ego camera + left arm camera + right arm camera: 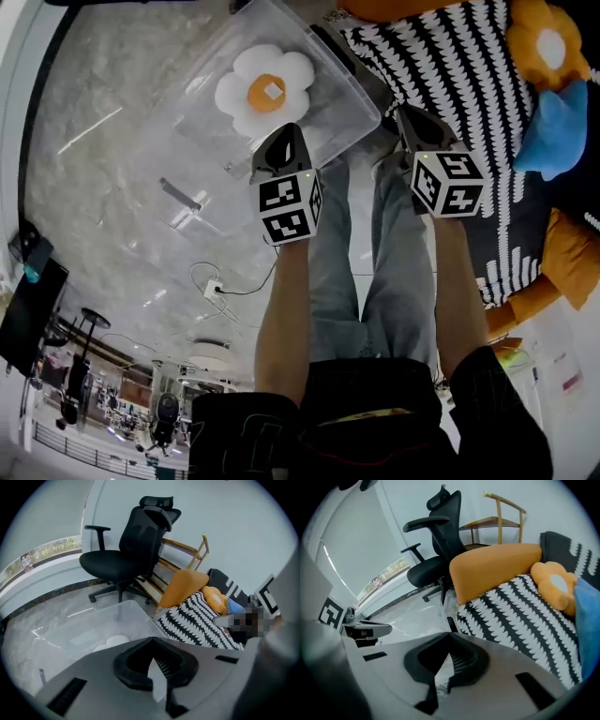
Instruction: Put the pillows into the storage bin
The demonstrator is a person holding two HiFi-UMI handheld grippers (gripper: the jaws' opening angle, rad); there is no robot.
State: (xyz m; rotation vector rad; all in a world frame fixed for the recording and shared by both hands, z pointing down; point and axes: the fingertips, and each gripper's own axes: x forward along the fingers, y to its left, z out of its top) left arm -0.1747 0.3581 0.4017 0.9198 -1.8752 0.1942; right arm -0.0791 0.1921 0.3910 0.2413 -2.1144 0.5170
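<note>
A clear plastic storage bin (pixel 187 103) stands on the floor with a white flower pillow (pixel 265 89), orange in the middle, lying inside. My left gripper (pixel 284 133) hangs over the bin's near rim, jaws shut and empty. My right gripper (pixel 408 120) is shut too, with nothing in it, at the edge of a black-and-white patterned pillow (pixel 450 66). In the right gripper view that pillow (pixel 520 611) lies just beyond the closed jaws (pixel 449 634). The left gripper view shows the bin (pixel 117 616) ahead of its closed jaws (pixel 151 639).
More pillows lie at the right: a plain orange one (pixel 492 566), an orange flower one (pixel 548 47) and a blue one (pixel 553 127). A black office chair (pixel 126 550) and a wooden rack (pixel 183 555) stand behind the bin. The person's legs (pixel 375 281) are below the grippers.
</note>
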